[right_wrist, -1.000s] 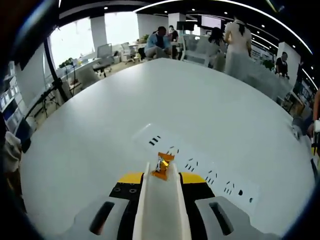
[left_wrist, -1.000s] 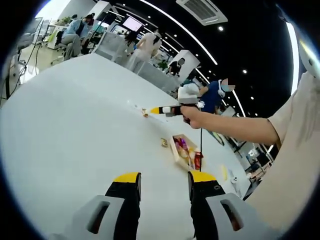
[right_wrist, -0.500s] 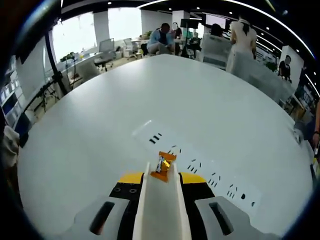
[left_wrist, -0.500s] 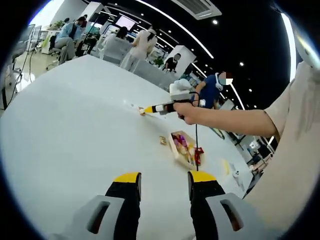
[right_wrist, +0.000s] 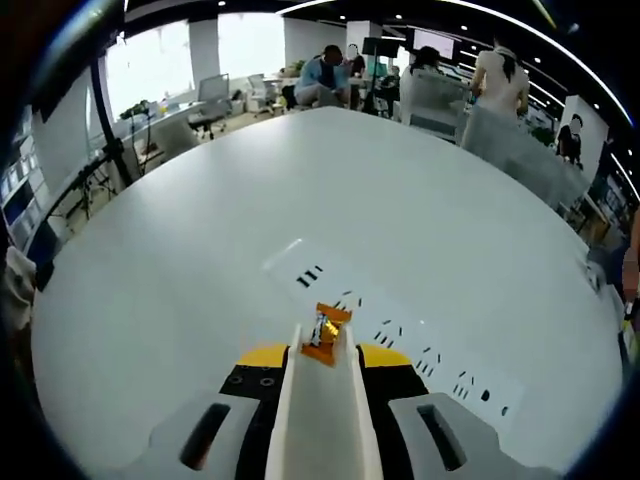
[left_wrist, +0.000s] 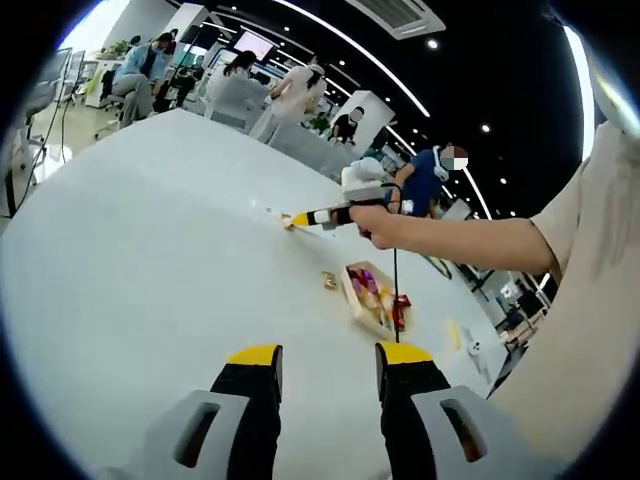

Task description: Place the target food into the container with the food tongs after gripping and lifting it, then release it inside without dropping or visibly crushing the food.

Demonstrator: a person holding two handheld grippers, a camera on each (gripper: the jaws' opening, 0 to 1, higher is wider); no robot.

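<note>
My right gripper (right_wrist: 322, 372) is clamped on the cream food tongs (right_wrist: 322, 420), whose tips pinch a gold-wrapped candy (right_wrist: 325, 331) just above the white table (right_wrist: 200, 250), lifted clear for carrying, I judge. My left gripper (left_wrist: 328, 365) hangs open and empty, out of the way. The wooden container (left_wrist: 372, 300), already holding snacks, sits well to the right; another wrapped candy (left_wrist: 328, 281) lies just beside it. Nothing blocks the path.

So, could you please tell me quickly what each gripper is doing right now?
Left gripper: open, holding nothing, above the table.
Right gripper: shut on the food tongs, whose tips pinch a gold-wrapped candy.
</note>
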